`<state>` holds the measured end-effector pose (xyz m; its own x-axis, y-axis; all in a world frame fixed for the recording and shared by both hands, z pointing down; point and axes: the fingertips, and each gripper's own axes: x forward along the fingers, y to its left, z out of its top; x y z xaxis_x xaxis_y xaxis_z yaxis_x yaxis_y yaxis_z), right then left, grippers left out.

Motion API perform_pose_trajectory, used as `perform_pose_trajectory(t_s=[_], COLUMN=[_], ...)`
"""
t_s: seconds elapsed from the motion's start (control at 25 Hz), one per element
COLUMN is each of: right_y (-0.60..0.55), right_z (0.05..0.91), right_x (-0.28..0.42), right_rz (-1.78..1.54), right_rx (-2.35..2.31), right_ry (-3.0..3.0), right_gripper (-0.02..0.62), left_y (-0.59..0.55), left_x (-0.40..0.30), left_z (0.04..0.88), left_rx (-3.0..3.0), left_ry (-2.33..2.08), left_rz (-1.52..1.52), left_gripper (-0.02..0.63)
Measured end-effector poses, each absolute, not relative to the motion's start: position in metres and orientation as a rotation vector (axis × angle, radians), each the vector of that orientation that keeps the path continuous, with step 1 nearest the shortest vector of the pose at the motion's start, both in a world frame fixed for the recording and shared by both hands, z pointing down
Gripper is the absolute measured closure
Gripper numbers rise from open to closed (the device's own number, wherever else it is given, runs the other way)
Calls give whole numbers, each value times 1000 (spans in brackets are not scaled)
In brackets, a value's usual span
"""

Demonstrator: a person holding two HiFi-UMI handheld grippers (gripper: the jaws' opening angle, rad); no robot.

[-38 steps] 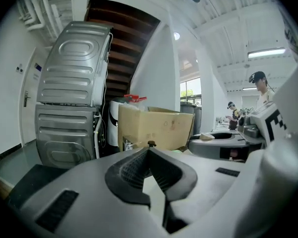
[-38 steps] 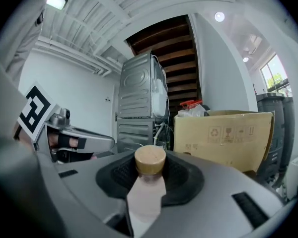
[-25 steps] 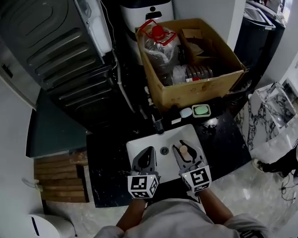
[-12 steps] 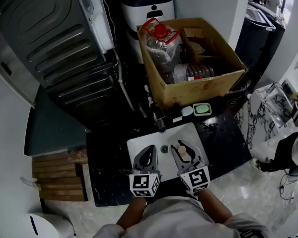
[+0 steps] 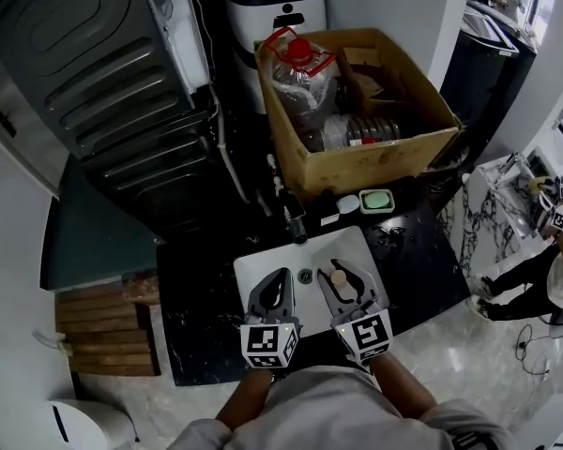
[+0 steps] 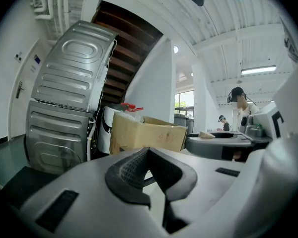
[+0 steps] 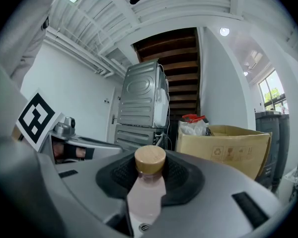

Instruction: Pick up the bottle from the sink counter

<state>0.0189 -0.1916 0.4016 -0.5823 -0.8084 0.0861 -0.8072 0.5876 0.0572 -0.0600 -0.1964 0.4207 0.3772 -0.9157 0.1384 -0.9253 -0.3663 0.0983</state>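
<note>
Down at the bottom centre of the head view, the right gripper [image 5: 345, 270] has its fingers pinching the bottle [image 7: 145, 190]. The bottle lies along them with its wooden-looking cap [image 7: 150, 159] pointing away, over the white sink [image 5: 263, 268]. The left gripper [image 6: 148, 151] sits just beside it, fingers pressed together at the tips with nothing in them. My guess on handling: it's a small pale pink bottle, probably light, and the body looks smooth, so it could slide or pivot if the squeeze is only up near the neck. I can't tell plastic from glass, so I'd treat it as breakable. The best hold looks like the shoulder just under the cap, which is about where the pads sit. The bottle's base is cut off under the gripper body, and from above only the cap shows, so no idea if it's clear of the basin. Further up the frame there's black worktop [image 5: 202, 307], then a cardboard box [image 5: 385, 162] full of jumble. Only the red-capped jug [image 5: 300, 78] reads clearly.
</note>
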Motion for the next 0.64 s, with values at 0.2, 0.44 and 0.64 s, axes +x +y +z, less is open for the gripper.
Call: perform_pose_trajectory(t_s=[0.2,0.44,0.64], right_y=[-193,-191,-194], right_z=[400,396,394], right_x=[17,15,14], right_rz=[-38,-34,-46], right_rx=[1360,1360,1357], right_ry=[-2705,-2715,-2715], right_gripper=[471,471,471], left_y=[-196,-194,-196], left_x=[-57,-53,-52], left_z=[420,418,414], left_rx=[2479,2498,2514], left_ry=[-1655,-1641,-1639], left_rz=[97,104,99], left_gripper=[592,592,592])
